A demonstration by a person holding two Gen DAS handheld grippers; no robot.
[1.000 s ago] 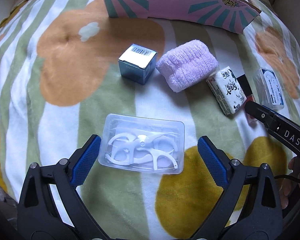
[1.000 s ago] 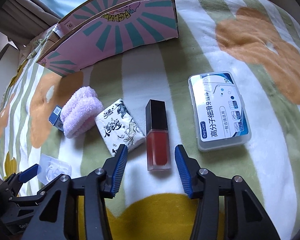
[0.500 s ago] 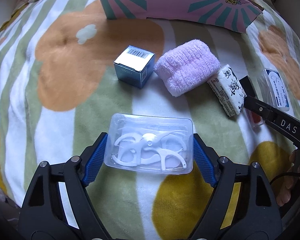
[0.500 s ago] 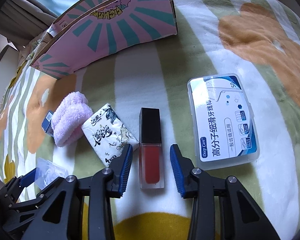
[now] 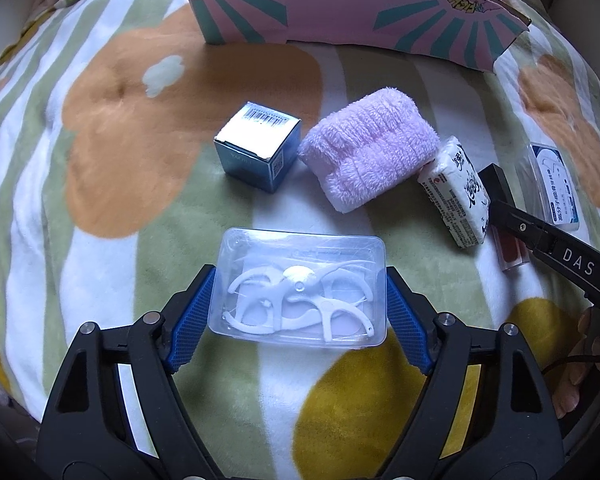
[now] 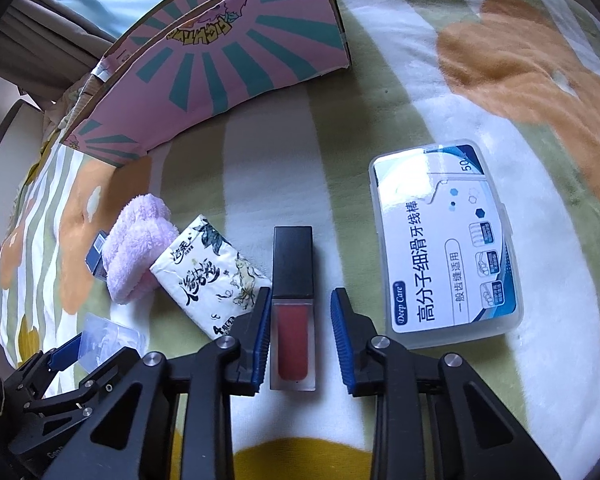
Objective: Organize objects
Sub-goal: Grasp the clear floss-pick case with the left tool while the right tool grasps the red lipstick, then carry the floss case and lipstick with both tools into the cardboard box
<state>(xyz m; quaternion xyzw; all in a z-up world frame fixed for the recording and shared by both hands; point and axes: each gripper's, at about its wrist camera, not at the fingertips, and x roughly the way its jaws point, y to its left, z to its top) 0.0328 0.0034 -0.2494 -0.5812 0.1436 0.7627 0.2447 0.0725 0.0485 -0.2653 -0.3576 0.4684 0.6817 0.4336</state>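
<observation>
- Striped, flowered blanket (image 5: 112, 128) covers the surface; a pink-and-teal cardboard box (image 6: 236, 52) stands at its far edge.
- I have my left gripper (image 5: 298, 314) clamped on the clear floss-pick case (image 5: 300, 286), both blue pads touching its short ends.
- My right gripper (image 6: 296, 340) stands narrowly parted around the red lip tint (image 6: 293, 308); I see a gap on the right pad's side.
- Tissue pack (image 6: 210, 276) lies just left of the tint, the labelled floss box (image 6: 444, 256) to its right.

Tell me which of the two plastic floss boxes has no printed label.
The clear floss box between the left claw pads: its white floss picks show through. The other floss box, right of the lip tint, carries a blue-white label.
</observation>
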